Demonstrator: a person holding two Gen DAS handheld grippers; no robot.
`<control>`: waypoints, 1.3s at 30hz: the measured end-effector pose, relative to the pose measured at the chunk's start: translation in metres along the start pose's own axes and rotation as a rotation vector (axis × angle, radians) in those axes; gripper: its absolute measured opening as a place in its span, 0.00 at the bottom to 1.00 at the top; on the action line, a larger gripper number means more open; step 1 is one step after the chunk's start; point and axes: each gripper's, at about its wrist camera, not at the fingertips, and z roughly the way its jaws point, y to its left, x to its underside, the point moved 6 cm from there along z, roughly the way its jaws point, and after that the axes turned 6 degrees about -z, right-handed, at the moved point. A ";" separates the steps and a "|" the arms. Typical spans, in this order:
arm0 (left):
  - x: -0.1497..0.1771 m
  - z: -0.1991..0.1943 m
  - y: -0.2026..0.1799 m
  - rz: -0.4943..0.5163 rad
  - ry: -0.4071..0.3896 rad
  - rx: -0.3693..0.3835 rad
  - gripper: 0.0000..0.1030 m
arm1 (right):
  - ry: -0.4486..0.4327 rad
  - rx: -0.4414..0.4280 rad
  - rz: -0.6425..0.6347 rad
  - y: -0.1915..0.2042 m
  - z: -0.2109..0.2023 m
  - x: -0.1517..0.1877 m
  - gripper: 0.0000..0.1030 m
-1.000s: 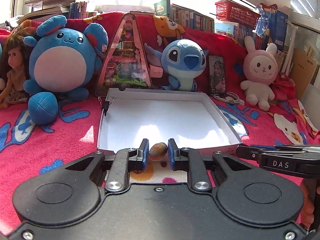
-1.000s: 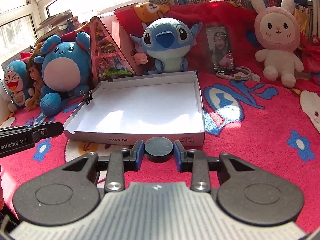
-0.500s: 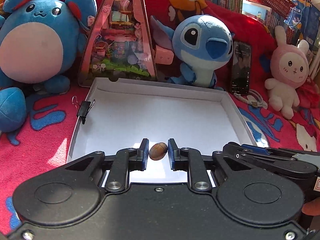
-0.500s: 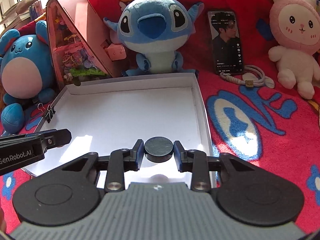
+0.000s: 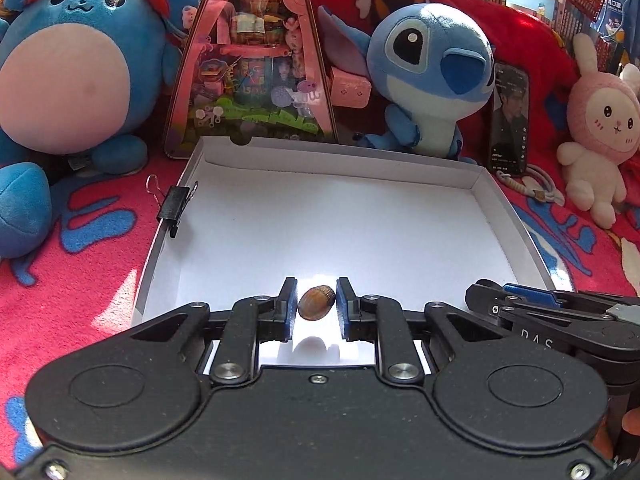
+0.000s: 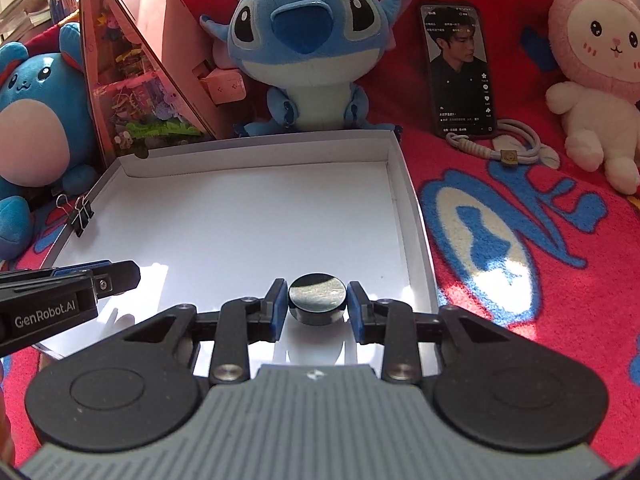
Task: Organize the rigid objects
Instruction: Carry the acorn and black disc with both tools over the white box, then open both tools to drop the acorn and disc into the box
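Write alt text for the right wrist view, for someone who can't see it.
The right gripper holds a round black disc over the near right corner of a shallow white cardboard tray on a red patterned blanket. A blue plush toy sits behind the tray, and the left gripper reaches in beside.

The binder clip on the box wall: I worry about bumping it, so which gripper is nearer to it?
Left. The left gripper holds a nut over the box's near-left part, the binder clip ahead on its side. The right gripper, holding a black disc, hangs near the opposite wall.
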 end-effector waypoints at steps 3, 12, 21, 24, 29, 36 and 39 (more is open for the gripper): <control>0.002 0.003 0.000 0.003 0.006 -0.002 0.19 | 0.005 0.002 -0.008 0.002 0.003 0.002 0.36; 0.005 0.011 0.003 -0.004 0.016 -0.009 0.19 | 0.009 0.004 -0.013 0.002 0.007 0.003 0.36; 0.007 0.011 0.003 0.007 0.009 -0.010 0.19 | 0.009 0.007 -0.026 0.003 0.008 0.004 0.36; 0.007 0.011 0.003 0.010 0.008 -0.011 0.19 | 0.010 0.010 -0.030 0.003 0.008 0.004 0.37; 0.008 0.011 0.003 0.012 0.008 -0.011 0.19 | 0.010 0.019 -0.039 0.005 0.008 0.004 0.38; 0.006 0.000 0.001 0.025 -0.009 0.017 0.31 | 0.004 -0.011 -0.021 0.003 0.006 0.005 0.58; 0.002 -0.012 0.003 0.039 -0.043 0.010 0.42 | -0.003 -0.021 -0.019 0.003 0.001 0.004 0.61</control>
